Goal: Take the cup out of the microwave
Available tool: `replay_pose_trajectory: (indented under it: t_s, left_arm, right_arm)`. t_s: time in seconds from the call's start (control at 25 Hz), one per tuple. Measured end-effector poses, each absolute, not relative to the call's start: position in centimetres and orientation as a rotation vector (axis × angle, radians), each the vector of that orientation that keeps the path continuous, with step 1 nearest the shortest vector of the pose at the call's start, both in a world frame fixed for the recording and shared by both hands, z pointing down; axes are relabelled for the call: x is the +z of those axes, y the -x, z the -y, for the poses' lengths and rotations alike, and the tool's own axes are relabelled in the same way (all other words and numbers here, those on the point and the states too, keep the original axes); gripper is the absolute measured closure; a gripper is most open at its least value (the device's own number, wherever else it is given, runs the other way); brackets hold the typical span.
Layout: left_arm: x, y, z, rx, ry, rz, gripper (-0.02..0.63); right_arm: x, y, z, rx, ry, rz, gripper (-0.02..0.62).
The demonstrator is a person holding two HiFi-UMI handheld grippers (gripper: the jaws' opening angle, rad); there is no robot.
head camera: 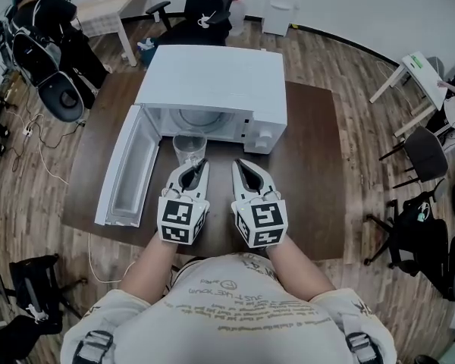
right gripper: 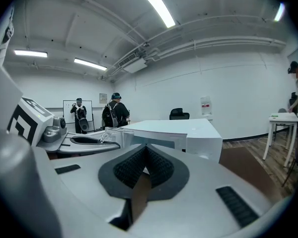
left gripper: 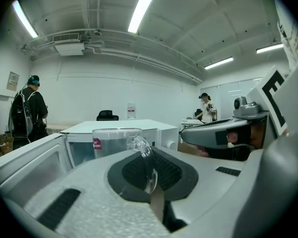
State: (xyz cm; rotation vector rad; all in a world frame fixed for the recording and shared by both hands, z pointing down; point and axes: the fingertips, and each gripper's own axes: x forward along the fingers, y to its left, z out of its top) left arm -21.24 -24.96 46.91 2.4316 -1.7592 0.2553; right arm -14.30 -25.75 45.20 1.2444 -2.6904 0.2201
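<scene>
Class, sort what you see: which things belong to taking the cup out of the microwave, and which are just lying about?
Job: cup, left hand-held gripper holding it, microwave.
Lying about: office chair, white side table, wooden desk.

The red label (left gripper: 97,144) on the cup (left gripper: 116,142) and the print (head camera: 239,307) on the shirt (head camera: 212,332) are too small to read
</scene>
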Motion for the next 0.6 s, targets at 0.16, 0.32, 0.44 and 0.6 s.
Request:
replay_pose_trajectory:
  t_s: [0.16,0.32,0.44,0.6]
  left_arm:
    - [46.96,21.32,24.72,0.263,-2.414,1.777,0.592]
    - [46.97,21.11,24.68,0.263,-2.408,1.786,0.594]
    - [46.94,21.05,24.60,0.266,-2.405,1.790,0.593]
    - [46.90,21.02,24.49,0.273,-2.400,1.792,0.592]
  right_arm:
    - [45.19,14.84,25.45,0.226,-1.201,2.710,0.583]
    - [45.27,14.73,25.47,0.232,-1.186,2.716,0.583]
    - [45.21,14.63,25.48,0.234,-1.183,2.718,0.583]
    - [45.13,14.47,25.37,0.237,-1.184,2.719,0.583]
